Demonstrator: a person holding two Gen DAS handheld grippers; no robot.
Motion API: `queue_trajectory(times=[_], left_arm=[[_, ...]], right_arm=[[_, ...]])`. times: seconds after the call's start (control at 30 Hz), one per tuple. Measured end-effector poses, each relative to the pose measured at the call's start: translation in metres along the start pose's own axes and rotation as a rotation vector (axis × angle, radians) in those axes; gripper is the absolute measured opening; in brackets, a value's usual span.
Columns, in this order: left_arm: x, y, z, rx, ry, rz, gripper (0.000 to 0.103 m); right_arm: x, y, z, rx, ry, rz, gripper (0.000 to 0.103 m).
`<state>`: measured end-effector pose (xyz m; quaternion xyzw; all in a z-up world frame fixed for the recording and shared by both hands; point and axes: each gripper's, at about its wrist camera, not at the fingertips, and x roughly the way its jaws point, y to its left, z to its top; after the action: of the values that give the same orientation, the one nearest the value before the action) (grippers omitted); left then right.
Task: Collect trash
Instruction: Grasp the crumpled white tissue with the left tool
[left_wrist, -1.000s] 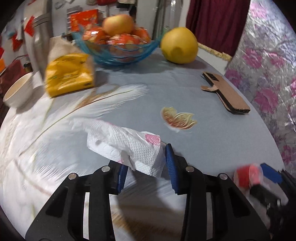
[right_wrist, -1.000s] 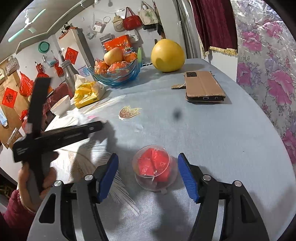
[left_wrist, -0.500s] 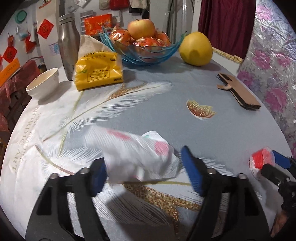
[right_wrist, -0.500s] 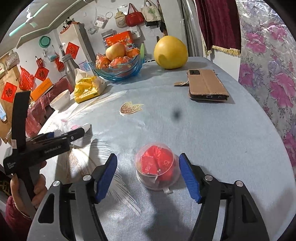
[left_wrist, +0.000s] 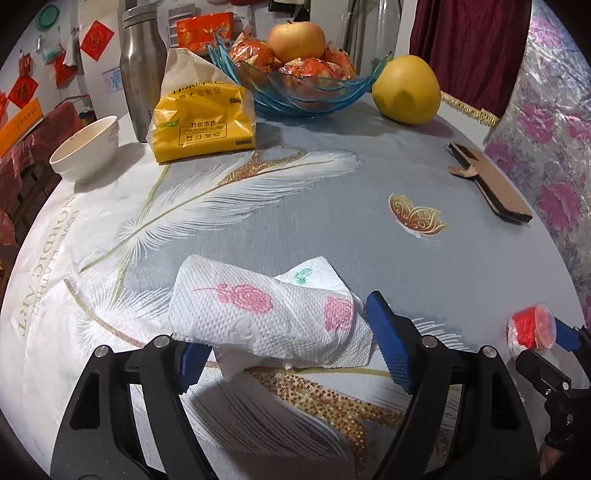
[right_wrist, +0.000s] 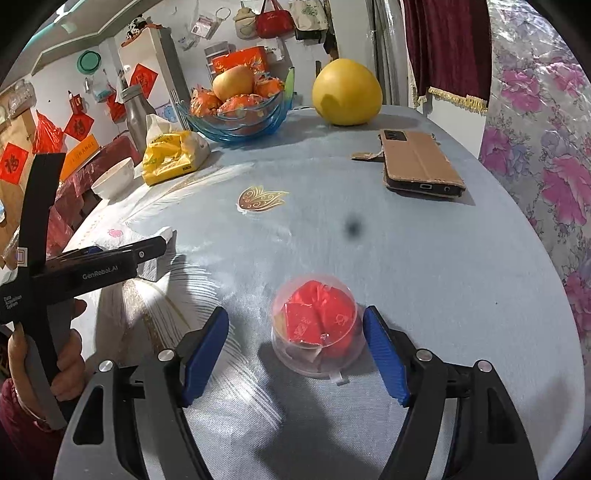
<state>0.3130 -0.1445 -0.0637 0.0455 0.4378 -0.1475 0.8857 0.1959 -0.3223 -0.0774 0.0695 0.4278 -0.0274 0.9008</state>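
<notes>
A crumpled white paper towel (left_wrist: 266, 317) with pink roses lies on the table between the open fingers of my left gripper (left_wrist: 288, 347); it drapes over the left pad. A clear plastic cup with red wrappers inside (right_wrist: 316, 323) stands between the open fingers of my right gripper (right_wrist: 295, 347), touching neither pad. The cup also shows at the right edge of the left wrist view (left_wrist: 532, 326). The left gripper's body (right_wrist: 92, 269) shows at the left of the right wrist view, with a corner of the paper towel (right_wrist: 118, 236) behind it.
At the table's far side stand a blue glass fruit bowl (left_wrist: 306, 88), a yellow pomelo (left_wrist: 406, 90), a yellow tissue pack (left_wrist: 203, 125), a steel bottle (left_wrist: 142, 70) and a white bowl (left_wrist: 86, 149). A phone in a brown case (right_wrist: 421, 164) lies far right.
My left gripper has opened and let go of the paper towel, which now rests on the table. My right gripper stays open around the cup.
</notes>
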Motion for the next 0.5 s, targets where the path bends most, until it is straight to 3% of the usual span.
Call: queue_trajectory(times=[0.37, 0.5], left_arm=[[0.0064, -0.0058, -0.0037, 0.040, 0.034, 0.050, 0.080], [0.0055, -0.0069, -0.0039, 0.043, 0.029, 0.047, 0.076]], right_arm=[[0.0073, 0.0053, 0.0012, -0.021, 0.033, -0.054, 0.075], [0.0088, 0.0084, 0.0007, -0.038, 0.039, -0.075, 0.075]])
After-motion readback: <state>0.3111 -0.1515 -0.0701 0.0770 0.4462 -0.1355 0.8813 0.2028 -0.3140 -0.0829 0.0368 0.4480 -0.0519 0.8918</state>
